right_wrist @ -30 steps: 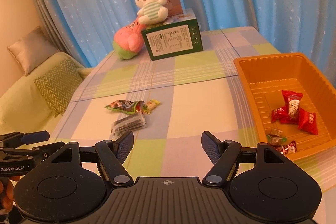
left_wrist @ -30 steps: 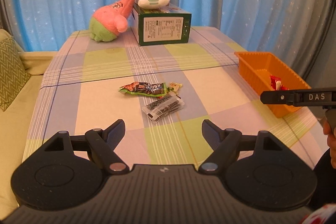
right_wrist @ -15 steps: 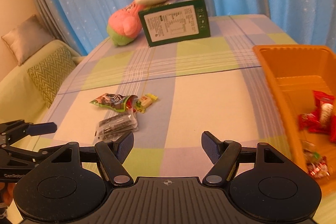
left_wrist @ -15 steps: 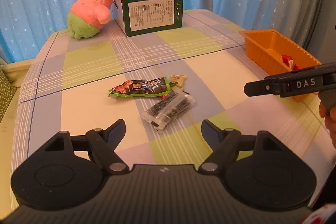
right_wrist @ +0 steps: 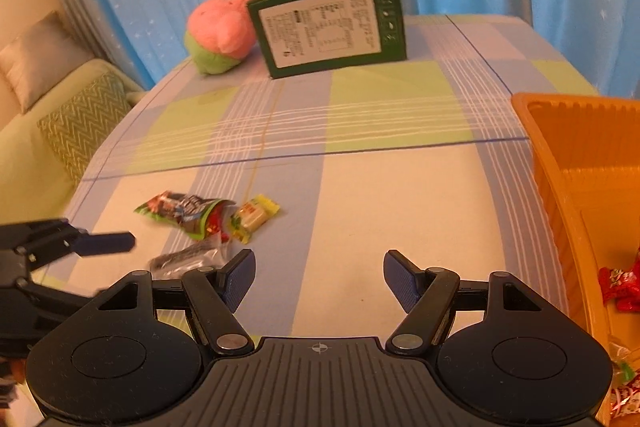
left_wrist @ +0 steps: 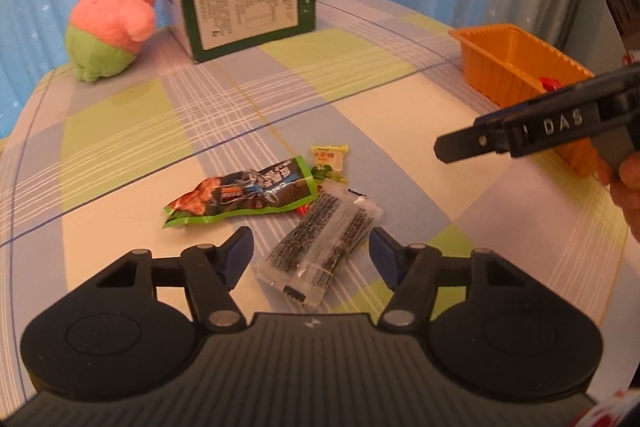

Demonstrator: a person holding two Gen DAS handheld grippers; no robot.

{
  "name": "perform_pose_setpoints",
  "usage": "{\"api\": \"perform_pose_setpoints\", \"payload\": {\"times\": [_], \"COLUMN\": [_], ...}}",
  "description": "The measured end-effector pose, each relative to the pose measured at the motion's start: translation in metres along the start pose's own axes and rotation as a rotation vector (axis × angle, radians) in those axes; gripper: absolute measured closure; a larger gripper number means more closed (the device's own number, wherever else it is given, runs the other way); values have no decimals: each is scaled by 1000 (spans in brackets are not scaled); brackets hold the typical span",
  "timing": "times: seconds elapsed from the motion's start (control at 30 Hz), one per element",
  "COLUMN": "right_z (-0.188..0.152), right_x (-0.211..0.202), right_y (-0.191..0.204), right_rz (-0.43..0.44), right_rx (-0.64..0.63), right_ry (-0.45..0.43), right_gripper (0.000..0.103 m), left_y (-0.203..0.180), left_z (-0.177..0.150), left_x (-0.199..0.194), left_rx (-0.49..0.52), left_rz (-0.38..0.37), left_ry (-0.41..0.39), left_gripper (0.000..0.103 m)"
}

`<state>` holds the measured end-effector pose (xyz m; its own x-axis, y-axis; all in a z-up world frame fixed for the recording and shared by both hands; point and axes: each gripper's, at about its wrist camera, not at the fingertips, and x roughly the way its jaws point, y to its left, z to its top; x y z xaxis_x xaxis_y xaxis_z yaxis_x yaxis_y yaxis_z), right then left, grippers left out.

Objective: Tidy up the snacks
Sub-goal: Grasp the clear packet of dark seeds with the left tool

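Left wrist jaws: we see the left gripper (left_wrist: 311, 254) closing, its pads flanking the clear packet (left_wrist: 320, 247) without pressing it yet.
Left wrist packet axis: it runs away from us, tilted right (roughly along the fingers); the green packet (left_wrist: 244, 195) and yellow candy (left_wrist: 329, 163) lie just beyond.
Right wrist jaws: our right gripper (right_wrist: 319, 281) stands moderately open over bare tablecloth (right_wrist: 400, 195), holding nothing.
Right wrist nearer hand: the left, we judge; the snacks lie to the right gripper's left, the orange tray (right_wrist: 568, 163) to its right.
Right wrist room: blue curtains, plush toys, a green box.
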<state>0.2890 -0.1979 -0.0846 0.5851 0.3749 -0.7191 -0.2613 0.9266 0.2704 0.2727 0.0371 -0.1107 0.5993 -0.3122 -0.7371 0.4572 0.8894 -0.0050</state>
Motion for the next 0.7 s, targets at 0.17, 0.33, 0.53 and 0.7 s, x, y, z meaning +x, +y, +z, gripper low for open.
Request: {"api": "perform_pose_setpoints", "payload": {"times": [0.17,0.33,0.53,0.7], "right_z": [6,9,8,8], "right_x": [6,11,13,14], "right_y": [-4,-4,-1,0], "right_rz": [-8,1,10,12], "right_rx": [3,8,6,13], "right_ry": [6,13,24,24], "right_gripper": [32,32,32,32], "left_y": [0,-2,-4,-17], "left_z": [4,8,9,4], "left_x": [15,22,27,21], "left_rx": [35,46,24,14], "left_rz": [4,-34,-50,-64], "left_ry": [21,26,40,69], "left_gripper": [48,54,60,67]}}
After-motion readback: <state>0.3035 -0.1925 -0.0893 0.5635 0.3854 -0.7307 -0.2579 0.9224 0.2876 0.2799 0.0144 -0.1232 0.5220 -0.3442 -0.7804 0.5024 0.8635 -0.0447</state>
